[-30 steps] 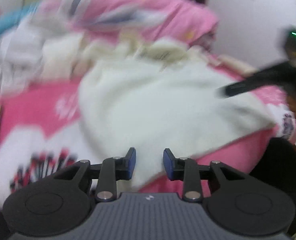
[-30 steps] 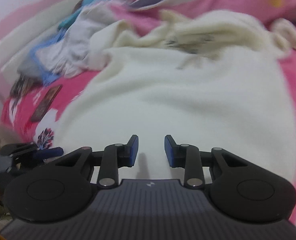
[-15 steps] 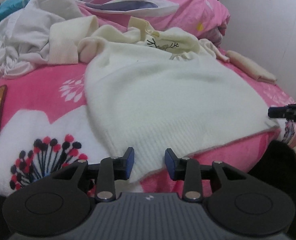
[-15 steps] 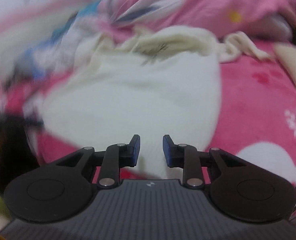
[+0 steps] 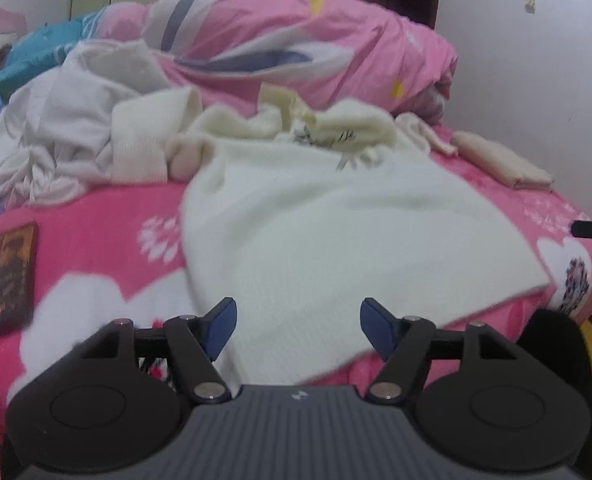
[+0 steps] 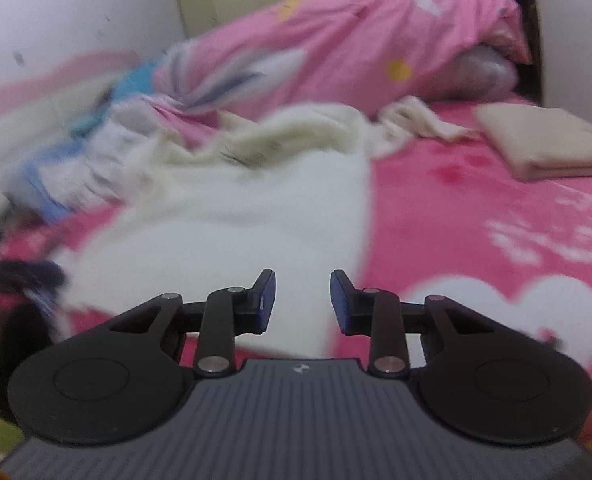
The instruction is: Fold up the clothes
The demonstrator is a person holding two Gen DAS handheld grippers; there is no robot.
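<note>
The left gripper [image 5: 297, 330] stands wide above the near hem of a cream sweater [image 5: 335, 232] spread flat on a pink floral bed [image 5: 96, 220], its jaws having just swung apart from a narrow setting; nothing lies between the blue pads, and the knit sits beneath them rather than in them. Half a second earlier the same gripper hung lower and closer over that hem with its jaws nearly together. The right gripper [image 6: 303, 300], its jaws narrow and holding nothing, has swept across the bed: where it earlier looked over the middle of the sweater, it now frames the garment's right edge, with bare pink cover from 1 to 4 o'clock. Its tip shows at 3 o'clock in the left wrist view.

In that view the sweater fills the centre, collar and bunched sleeves towards 12 o'clock, hem at 6. A heap of unfolded pale clothes [image 5: 56, 140] lies at 10 o'clock, a folded beige piece [image 5: 503, 160] at 2 o'clock near the wall, a dark book [image 5: 8, 272] at 9 o'clock, a rolled pink quilt [image 5: 296, 48] behind.

The two grippers appear to be taking up stations at opposite hem corners, suggesting the first fold of this sweater has yet to begin.
</note>
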